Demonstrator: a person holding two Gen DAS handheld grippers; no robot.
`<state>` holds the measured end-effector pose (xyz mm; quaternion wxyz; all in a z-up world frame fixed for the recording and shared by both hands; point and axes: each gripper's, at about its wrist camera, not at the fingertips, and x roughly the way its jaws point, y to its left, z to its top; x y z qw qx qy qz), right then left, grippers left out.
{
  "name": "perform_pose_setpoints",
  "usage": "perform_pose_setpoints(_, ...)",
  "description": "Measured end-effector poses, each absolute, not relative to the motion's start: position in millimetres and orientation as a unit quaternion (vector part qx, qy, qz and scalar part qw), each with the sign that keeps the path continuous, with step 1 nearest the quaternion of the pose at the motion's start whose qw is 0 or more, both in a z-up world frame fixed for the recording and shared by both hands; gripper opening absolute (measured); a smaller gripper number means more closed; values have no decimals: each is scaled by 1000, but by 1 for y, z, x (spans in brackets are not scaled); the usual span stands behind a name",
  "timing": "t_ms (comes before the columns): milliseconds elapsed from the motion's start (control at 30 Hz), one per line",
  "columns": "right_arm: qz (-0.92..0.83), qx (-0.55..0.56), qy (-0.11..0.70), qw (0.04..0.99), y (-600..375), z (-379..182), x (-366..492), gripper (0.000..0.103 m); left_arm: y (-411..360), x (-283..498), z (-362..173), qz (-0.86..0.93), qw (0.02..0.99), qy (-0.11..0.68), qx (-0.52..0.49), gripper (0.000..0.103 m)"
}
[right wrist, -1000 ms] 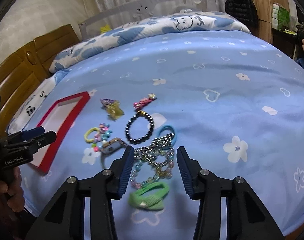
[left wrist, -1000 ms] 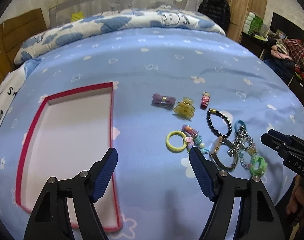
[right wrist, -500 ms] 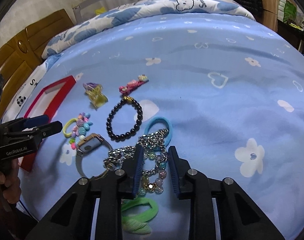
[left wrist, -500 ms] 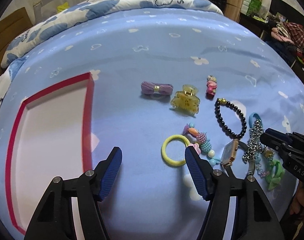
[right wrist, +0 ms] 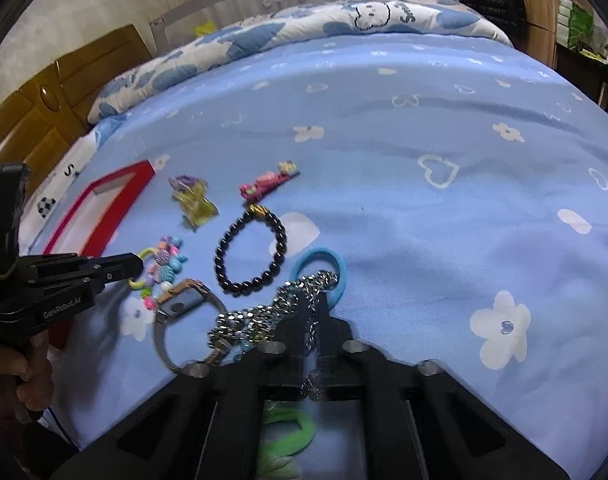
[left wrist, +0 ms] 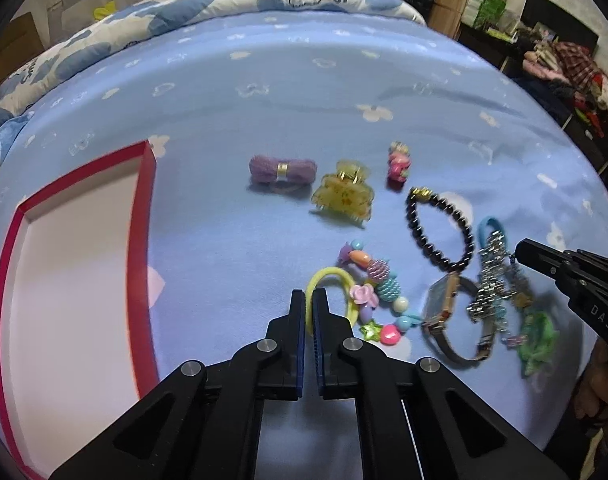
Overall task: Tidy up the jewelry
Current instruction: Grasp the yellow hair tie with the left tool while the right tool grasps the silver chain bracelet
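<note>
Both grippers dropped onto pile, jaws just closed: left gripper point(left wrist: 308, 300) pinching yellow hair tie point(left wrist: 328, 280), right gripper point(right wrist: 312, 312) pinching silver chain point(right wrist: 288, 304). Red box point(left wrist: 144, 240) lies left, nearer left hand.

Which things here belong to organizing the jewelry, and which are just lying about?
Belong:
red box
yellow hair tie, in the left gripper
silver chain, in the right gripper
black bead bracelet
watch
yellow claw clip

Lying about:
pillow
black bag
</note>
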<state>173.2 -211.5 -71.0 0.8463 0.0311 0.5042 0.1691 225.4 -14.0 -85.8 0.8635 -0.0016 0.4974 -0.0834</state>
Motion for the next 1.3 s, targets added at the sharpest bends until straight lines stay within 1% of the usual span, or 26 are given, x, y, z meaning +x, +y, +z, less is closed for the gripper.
perform_pose_setpoints(367, 178, 42, 462, 868, -211, -31, 170, 0, 9, 182, -35, -92, 890, 446, -38, 2)
perform_pose_setpoints(567, 195, 42, 437, 877, -200, -9, 166, 0, 29, 161, -16, -79, 899, 427, -54, 2)
perform_pose_setpoints(833, 239, 42, 392, 887, -169, 29, 165, 0, 68, 135, 0, -43, 908, 409, -83, 2)
perform_pose_setpoints(1033, 276, 26, 365, 889, -132, 52, 166, 0, 96, 121, -1, -11, 907, 406, -107, 2)
perform_pose_setpoints(1167, 278, 24, 368, 887, -121, 48, 167, 0, 107, 117, 0, 1, 907, 406, -117, 2)
perform_pose_setpoints(1233, 275, 40, 405, 871, -126, 31, 176, 1, 110, 116, 0, 2, 905, 407, -121, 2)
perform_pose_setpoints(1300, 250, 36, 433, 865, -134, 12, 178, 10, 110, 116, -2, 2, 904, 410, -121, 2)
